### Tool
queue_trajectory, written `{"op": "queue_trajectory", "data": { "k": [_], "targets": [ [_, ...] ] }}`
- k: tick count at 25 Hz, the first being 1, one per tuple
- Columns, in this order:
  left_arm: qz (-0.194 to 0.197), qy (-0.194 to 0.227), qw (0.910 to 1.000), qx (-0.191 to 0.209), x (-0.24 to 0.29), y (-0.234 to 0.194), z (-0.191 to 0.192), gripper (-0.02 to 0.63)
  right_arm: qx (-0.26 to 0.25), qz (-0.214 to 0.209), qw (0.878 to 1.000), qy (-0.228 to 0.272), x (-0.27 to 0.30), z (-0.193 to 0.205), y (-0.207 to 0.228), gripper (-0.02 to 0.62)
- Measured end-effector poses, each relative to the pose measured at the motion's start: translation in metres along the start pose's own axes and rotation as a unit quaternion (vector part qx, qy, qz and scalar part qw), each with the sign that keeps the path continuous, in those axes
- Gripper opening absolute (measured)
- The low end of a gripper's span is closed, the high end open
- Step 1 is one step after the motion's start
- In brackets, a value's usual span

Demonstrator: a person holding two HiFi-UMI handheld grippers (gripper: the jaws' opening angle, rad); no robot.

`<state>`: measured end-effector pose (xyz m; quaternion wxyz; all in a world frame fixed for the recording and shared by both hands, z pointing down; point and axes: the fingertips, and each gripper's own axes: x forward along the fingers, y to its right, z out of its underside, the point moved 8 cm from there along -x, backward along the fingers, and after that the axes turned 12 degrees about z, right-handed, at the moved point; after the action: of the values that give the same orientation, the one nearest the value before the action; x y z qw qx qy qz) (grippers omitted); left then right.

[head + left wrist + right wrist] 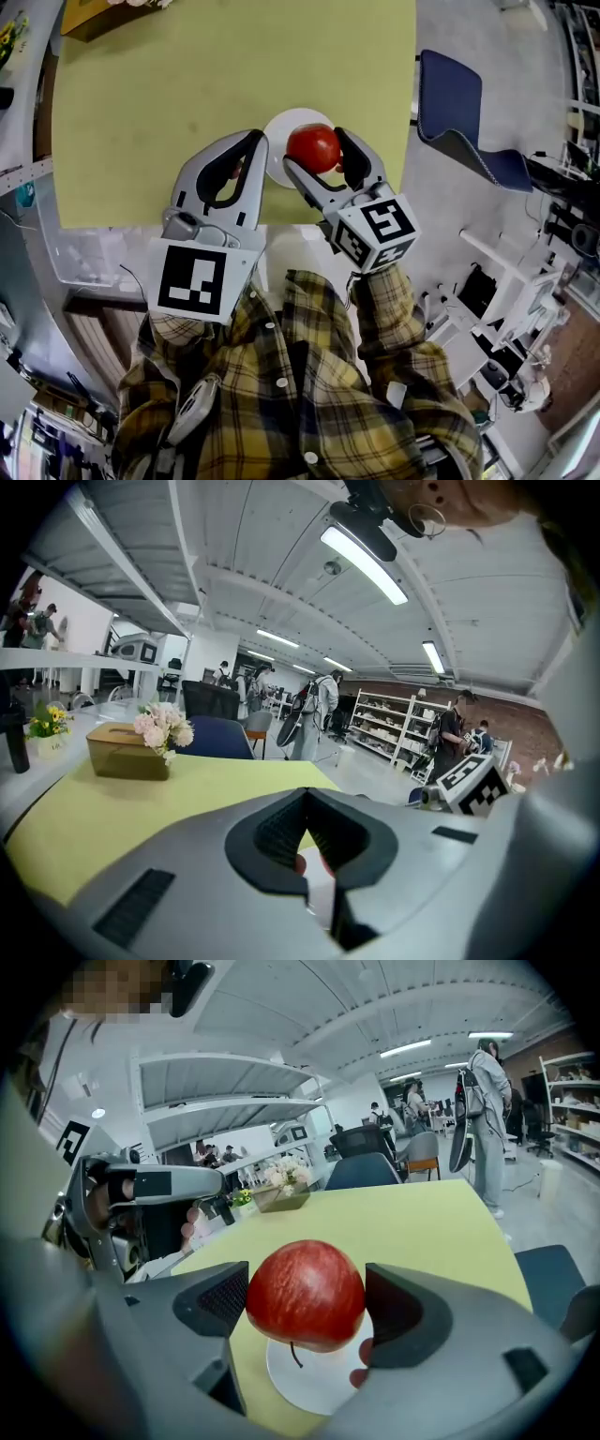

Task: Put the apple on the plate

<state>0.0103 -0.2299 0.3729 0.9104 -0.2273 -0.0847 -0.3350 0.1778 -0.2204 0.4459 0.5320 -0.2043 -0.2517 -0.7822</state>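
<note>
A red apple is clamped between the jaws of my right gripper, which is shut on it. The apple hangs stem down just above a small white plate. That plate lies on the yellow-green table near its front edge, partly hidden by the apple and the jaws. My left gripper is just left of the plate; its jaws meet at the tips with nothing between them. In the left gripper view the left gripper is shut, and a sliver of plate shows through the gap behind the tips.
A brown tissue box with pink flowers stands at the table's far end. A blue chair is right of the table. A clear bin sits low on the left. People and shelving fill the room beyond.
</note>
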Motion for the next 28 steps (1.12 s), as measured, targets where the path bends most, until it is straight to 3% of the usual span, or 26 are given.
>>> {"op": "queue_trajectory", "data": {
  "k": [10,28],
  "targets": [
    [-0.014,-0.018,0.9995,-0.021,0.021,-0.027,0.031,0.006,-0.004,-0.002,0.999,-0.033,0.031,0.033,0.006,0.373],
    [-0.023,-0.013,0.9992,-0.028,0.017,-0.017,0.034,0.006,-0.004,-0.009,0.998,-0.060,0.031,0.049,0.011,0.373]
  ]
}}
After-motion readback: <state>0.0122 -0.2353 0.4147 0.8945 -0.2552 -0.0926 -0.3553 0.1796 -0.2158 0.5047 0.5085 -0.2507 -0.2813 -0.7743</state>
